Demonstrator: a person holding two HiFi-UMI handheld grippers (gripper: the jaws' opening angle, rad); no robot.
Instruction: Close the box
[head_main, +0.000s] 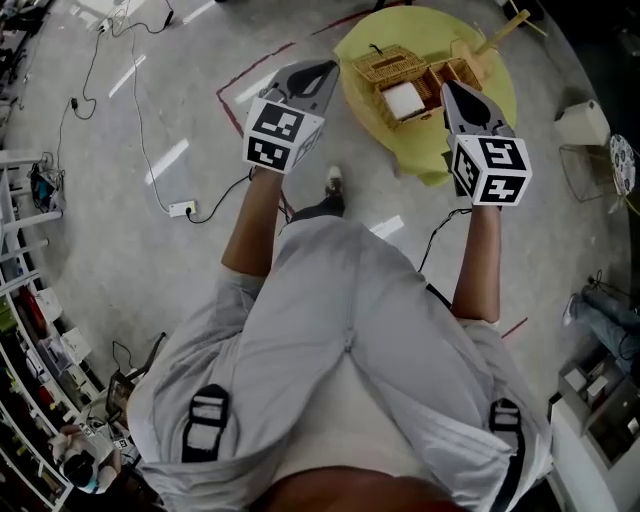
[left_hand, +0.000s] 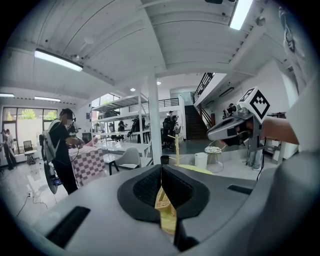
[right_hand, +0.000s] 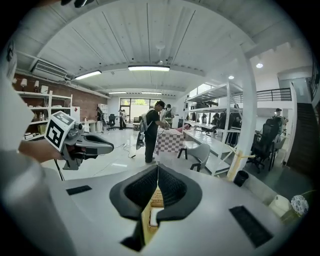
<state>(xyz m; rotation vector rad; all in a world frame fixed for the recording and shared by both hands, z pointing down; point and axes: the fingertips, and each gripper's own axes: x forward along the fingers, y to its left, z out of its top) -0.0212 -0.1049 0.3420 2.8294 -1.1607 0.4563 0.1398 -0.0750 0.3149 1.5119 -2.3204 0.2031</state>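
So the open woven wicker box (head_main: 400, 85) sits around the middle of the round yellow desk (head_main: 490, 50), up at 12 to 1 o'clock in the head view. Its lid is flipped up and there's a flat white thing (head_main: 405, 100) inside.

The left gripper (head_main: 328, 66) hangs at the box's 9 o'clock, just off the desk rim and over the grey floor (head_main: 180, 220). Its fingers (left_hand: 145, 187) are pressed together with nothing between them, and you can just see a bit of wicker through the slot below.

The right gripper (head_main: 450, 88) is at the box's 3 o'clock with its tip right by the box's edge, though I can't say if it's touching. Its fingers (right_hand: 175, 187) are closed and empty too.
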